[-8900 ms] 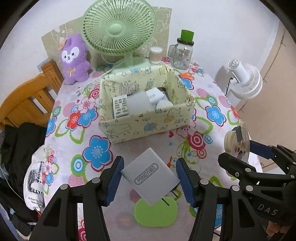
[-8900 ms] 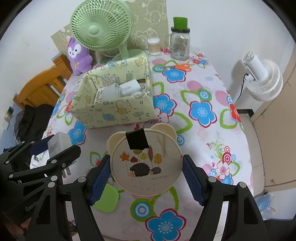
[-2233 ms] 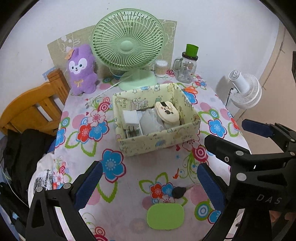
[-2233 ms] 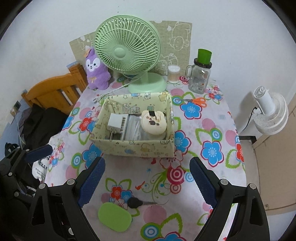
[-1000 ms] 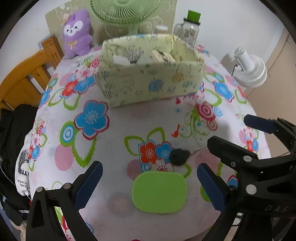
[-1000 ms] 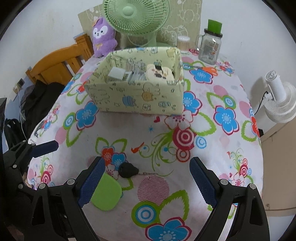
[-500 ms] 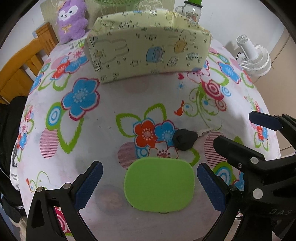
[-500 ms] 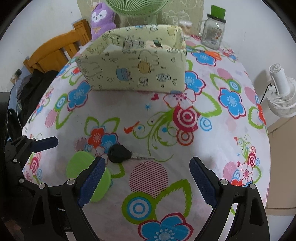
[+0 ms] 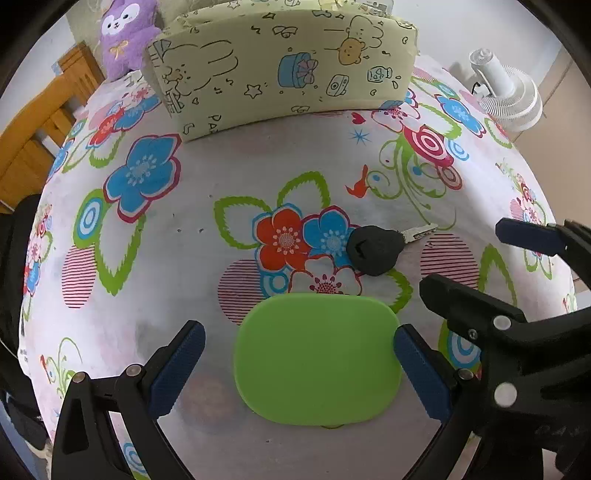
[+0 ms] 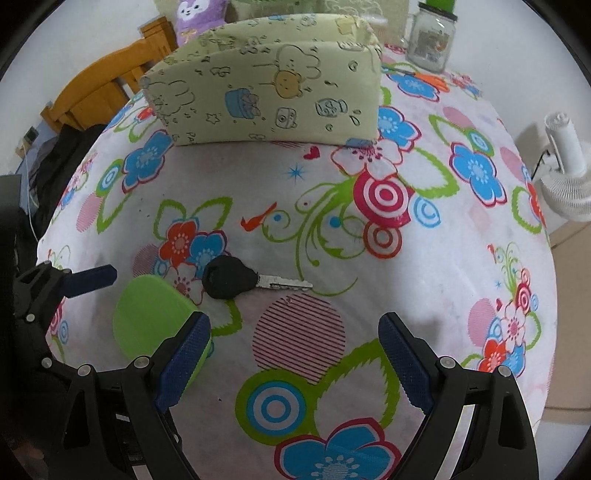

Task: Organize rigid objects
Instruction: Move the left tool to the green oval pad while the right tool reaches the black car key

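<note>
On the floral tablecloth (image 9: 177, 258), near its front edge, lie two loose items: a flat green pad (image 9: 317, 360) with rounded corners and a key (image 9: 376, 249) with a black head and a bare metal blade. The key sits just beyond the pad, apart from it, blade pointing right in both views. The left gripper (image 9: 295, 369) points steeply down over the pad with its jaws spread wide; the pad lies between the blue fingers (image 9: 177, 365), and a gap shows on the left side, while on the right the finger stands just beside the pad's edge and contact cannot be confirmed. The right gripper (image 10: 293, 363) is likewise spread, with only tablecloth between its fingers; the key lies just ahead of it, towards its left finger (image 10: 183, 363). That finger overlaps the pad's near corner in the right wrist view; whether it touches cannot be told. Each gripper is visible at the edge of the other's view, close alongside. Behind the loose items stands a pale yellow box (image 9: 284, 62) printed with cartoon figures, its front wall facing the cameras and its contents mostly hidden. Beyond it: a purple plush (image 9: 125, 33), a glass jar (image 10: 430, 35) with a green lid, and a wooden chair (image 10: 99, 92) at the left. A white fan (image 9: 508, 98) stands off the table, right.
</note>
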### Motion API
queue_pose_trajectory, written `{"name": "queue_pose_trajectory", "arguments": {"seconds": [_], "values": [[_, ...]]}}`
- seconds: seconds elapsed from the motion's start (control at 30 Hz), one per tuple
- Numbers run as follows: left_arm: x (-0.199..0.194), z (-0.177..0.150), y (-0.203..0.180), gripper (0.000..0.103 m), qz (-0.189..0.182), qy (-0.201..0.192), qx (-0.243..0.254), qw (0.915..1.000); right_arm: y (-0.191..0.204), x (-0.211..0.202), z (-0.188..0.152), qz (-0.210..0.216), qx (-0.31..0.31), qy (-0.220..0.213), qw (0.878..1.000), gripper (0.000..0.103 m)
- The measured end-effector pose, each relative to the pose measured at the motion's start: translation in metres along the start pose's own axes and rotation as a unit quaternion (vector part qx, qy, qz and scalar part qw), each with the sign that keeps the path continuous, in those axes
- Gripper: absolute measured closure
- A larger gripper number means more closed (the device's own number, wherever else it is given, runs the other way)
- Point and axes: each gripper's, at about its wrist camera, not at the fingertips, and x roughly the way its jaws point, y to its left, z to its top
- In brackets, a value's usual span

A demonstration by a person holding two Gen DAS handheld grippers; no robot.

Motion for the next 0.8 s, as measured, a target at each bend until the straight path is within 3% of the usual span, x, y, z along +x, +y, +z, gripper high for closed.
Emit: {"name": "queue_pose_trajectory", "arguments": {"seconds": [0.17,0.37,0.5,0.57,0.8], "values": [[0.002,-0.008,-0.002,0.000,-0.023,0.009,0.002,0.9997,-0.001,0.002,-0.003,-0.004,0.005,0.004,1.000,0.009],[0.006,-0.016,-0.019,0.000,0.008,0.005,0.038,0.9992,-0.002,0.004,-0.007,-0.007,0.011,0.008,1.000,0.009],[0.006,-0.019,-0.021,0.001,0.012,0.002,0.027,0.9996,0.000,0.006,-0.010,-0.009,0.010,0.012,1.000,0.009],[0.002,-0.022,-0.022,0.008,0.013,-0.006,0.022,0.9996,0.001,0.007,-0.010,-0.008,0.010,0.014,1.000,0.009],[-0.001,-0.027,-0.019,0.008,0.008,-0.005,0.007,0.9999,0.007,0.007,-0.007,-0.008,0.005,0.011,1.000,0.009]]}}
